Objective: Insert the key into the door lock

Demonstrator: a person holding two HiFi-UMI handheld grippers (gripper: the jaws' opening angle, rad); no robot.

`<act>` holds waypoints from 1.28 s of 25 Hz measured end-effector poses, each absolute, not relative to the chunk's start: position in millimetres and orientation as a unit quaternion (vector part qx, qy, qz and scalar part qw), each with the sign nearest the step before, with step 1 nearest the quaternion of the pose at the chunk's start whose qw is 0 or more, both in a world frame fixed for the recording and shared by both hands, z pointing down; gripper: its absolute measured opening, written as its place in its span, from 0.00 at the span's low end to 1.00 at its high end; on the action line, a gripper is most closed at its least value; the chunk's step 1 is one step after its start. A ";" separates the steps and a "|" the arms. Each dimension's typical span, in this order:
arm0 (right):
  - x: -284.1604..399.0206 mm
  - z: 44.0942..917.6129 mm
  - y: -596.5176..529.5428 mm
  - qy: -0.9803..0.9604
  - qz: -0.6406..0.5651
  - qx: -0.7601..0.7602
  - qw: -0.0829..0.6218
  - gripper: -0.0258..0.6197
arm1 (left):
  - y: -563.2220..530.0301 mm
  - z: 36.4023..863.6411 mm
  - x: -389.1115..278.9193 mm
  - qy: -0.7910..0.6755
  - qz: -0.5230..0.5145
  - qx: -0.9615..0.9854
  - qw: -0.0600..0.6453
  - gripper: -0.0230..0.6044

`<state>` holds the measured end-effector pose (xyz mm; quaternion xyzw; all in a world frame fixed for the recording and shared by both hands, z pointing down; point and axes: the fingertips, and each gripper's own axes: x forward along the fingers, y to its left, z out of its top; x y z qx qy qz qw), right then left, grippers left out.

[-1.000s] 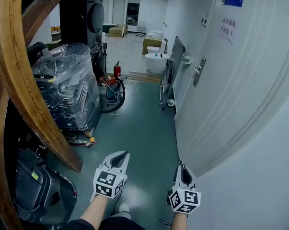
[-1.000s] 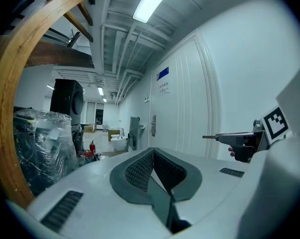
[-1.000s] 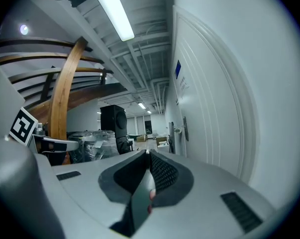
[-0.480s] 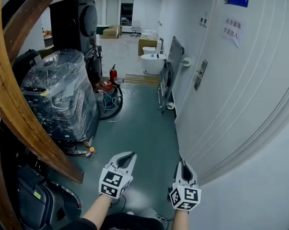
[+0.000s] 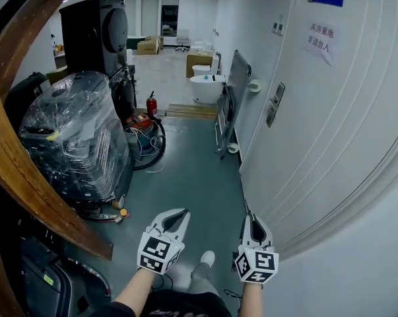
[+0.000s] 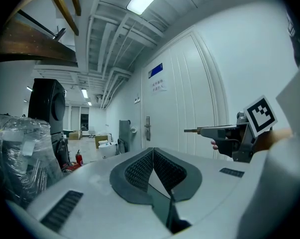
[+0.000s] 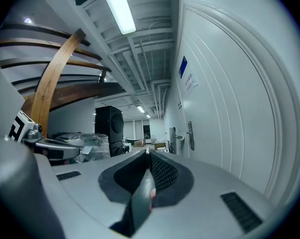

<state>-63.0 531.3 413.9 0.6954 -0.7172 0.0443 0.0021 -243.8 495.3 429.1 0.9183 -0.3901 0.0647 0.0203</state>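
Observation:
The white door (image 5: 317, 131) fills the right side of the head view, with its metal lock plate and handle (image 5: 273, 104) some way ahead of both grippers. The lock plate also shows small in the left gripper view (image 6: 147, 128) and in the right gripper view (image 7: 190, 135). My right gripper (image 5: 251, 220) is low beside the door, shut on a key. The key's brass blade (image 6: 191, 130) sticks out past the jaw tips, pointing along the corridor. My left gripper (image 5: 181, 212) is to its left over the floor, jaw tips together, holding nothing.
A plastic-wrapped machine (image 5: 73, 137) and a tall black cabinet (image 5: 96, 35) stand on the left, behind a curved wooden beam (image 5: 27, 177). A panel (image 5: 235, 84) leans on the wall past the door. A red fire extinguisher (image 5: 151, 104) and white tub (image 5: 205, 84) lie farther down.
The view has moved forward along the corridor, so the wrapped machine and beam slid left and down. A foot now shows between the grippers. Both grippers keep their pose.

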 end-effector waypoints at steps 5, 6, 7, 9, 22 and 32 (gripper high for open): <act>-43.0 420.7 484.5 -0.721 0.048 0.692 -0.001 0.17 | 448.3 435.4 -220.2 -0.387 0.071 0.919 0.020 0.06; -37.8 421.6 473.8 -0.721 0.051 0.691 -0.004 0.17 | 436.9 436.3 -214.4 -0.386 0.072 0.920 0.020 0.06; -32.2 422.4 462.6 -0.721 0.052 0.691 -0.007 0.17 | 425.1 437.0 -208.4 -0.384 0.074 0.920 0.020 0.06; -19.6 425.0 439.8 -0.719 0.057 0.692 -0.011 0.17 | 401.6 438.7 -195.3 -0.380 0.078 0.921 0.020 0.06; 68.0 420.9 282.8 -0.707 0.067 0.704 -0.001 0.17 | 258.6 448.8 -93.3 -0.365 0.091 0.926 0.037 0.06; 122.2 431.6 215.2 -0.702 0.087 0.707 -0.005 0.17 | 182.0 454.7 -55.3 -0.377 0.103 0.919 0.044 0.06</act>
